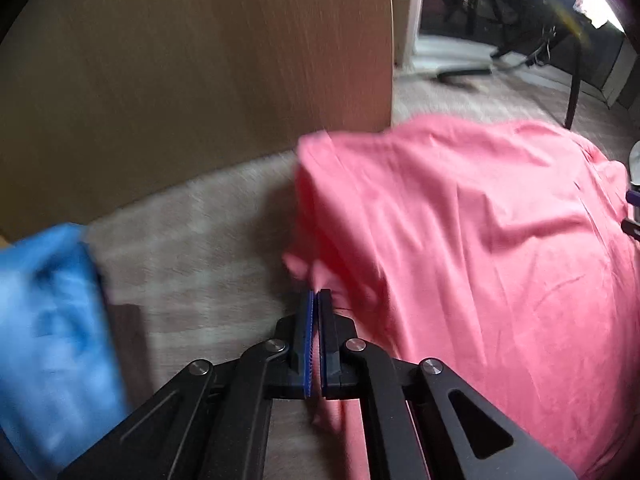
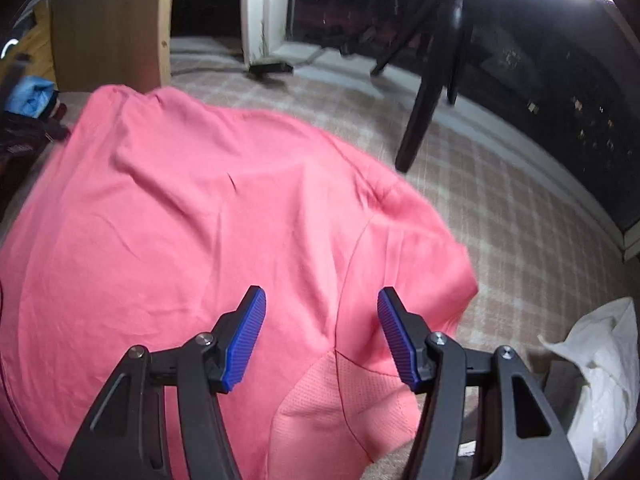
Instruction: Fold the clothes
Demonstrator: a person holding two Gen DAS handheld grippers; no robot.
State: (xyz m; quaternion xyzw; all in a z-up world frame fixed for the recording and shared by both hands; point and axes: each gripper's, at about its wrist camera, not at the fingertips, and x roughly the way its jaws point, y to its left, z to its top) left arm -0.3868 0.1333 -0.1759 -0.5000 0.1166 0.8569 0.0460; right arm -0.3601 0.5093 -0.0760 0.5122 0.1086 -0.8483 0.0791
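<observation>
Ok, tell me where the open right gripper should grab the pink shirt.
Take the sleeve hem on the shirt's right edge, coming in from the bare carpet side. That edge looks free and slightly raised, so the right gripper, fingers apart, could probably close over it. The left gripper already pinches the opposite edge.

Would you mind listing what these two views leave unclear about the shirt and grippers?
- Left wrist view: whether the shut left gripper pinches the pink shirt; motion blur hides it.
- Right wrist view: the shirt's near hem, behind the open right gripper.
- Blue cloth: blurred, cut off.
</observation>
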